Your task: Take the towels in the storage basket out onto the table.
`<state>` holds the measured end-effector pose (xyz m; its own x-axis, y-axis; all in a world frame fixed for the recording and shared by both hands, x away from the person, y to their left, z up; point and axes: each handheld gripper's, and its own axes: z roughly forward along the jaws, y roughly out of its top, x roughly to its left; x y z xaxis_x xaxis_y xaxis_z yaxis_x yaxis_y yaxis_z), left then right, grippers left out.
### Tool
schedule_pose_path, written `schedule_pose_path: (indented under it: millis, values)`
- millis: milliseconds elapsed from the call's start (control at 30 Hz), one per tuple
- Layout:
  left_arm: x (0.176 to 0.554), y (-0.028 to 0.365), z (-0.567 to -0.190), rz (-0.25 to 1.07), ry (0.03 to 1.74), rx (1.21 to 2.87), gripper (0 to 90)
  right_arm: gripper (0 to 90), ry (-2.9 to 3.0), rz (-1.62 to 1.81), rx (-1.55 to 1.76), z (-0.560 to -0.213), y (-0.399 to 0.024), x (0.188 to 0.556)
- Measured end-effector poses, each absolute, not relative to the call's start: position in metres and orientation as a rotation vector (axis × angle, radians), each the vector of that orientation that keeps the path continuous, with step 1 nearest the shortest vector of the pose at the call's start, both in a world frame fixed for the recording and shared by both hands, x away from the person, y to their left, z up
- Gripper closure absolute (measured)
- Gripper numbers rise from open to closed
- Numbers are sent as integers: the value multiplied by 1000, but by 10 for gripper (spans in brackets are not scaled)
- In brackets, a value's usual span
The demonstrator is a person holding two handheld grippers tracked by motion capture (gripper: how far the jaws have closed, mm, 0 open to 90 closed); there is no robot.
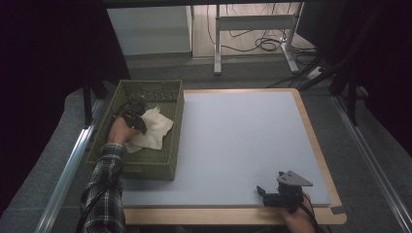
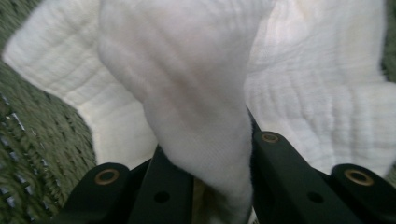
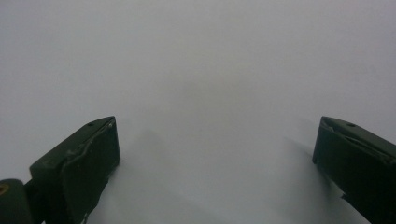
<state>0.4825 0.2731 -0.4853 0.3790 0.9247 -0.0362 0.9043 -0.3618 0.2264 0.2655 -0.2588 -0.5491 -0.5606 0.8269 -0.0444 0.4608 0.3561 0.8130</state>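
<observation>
A white waffle-weave cloth (image 1: 154, 130) lies crumpled in a green woven basket (image 1: 178, 127) at the table's left. My left gripper (image 1: 137, 116) reaches down into the basket. In the left gripper view its black jaws (image 2: 210, 163) pinch a raised fold of the cloth (image 2: 187, 70), with the basket's green weave (image 2: 42, 154) alongside. My right gripper (image 1: 264, 195) rests near the table's front right edge, on the pale grey mat (image 1: 233, 136). In the right gripper view it (image 3: 215, 149) stands wide open, with nothing but bare mat (image 3: 196, 56) between its fingers.
The grey mat covers most of a wood-edged tabletop (image 1: 320, 160). A person's plaid sleeve (image 1: 104, 189) comes in at the lower left. Table legs and cables (image 1: 262, 43) stand on the floor beyond the far edge.
</observation>
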Motion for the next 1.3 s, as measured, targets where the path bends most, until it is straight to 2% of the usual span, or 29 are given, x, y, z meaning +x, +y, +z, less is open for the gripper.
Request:
schedule_pose_path:
  millis: [467,1300]
  values:
    - [457,287,-442,221,1512,2248,830,7,2172,1085,1120,-549,-259,266]
    - [416,308,-373,388,1428,2146,827,7,2172,1084,1120,-549,-259,266]
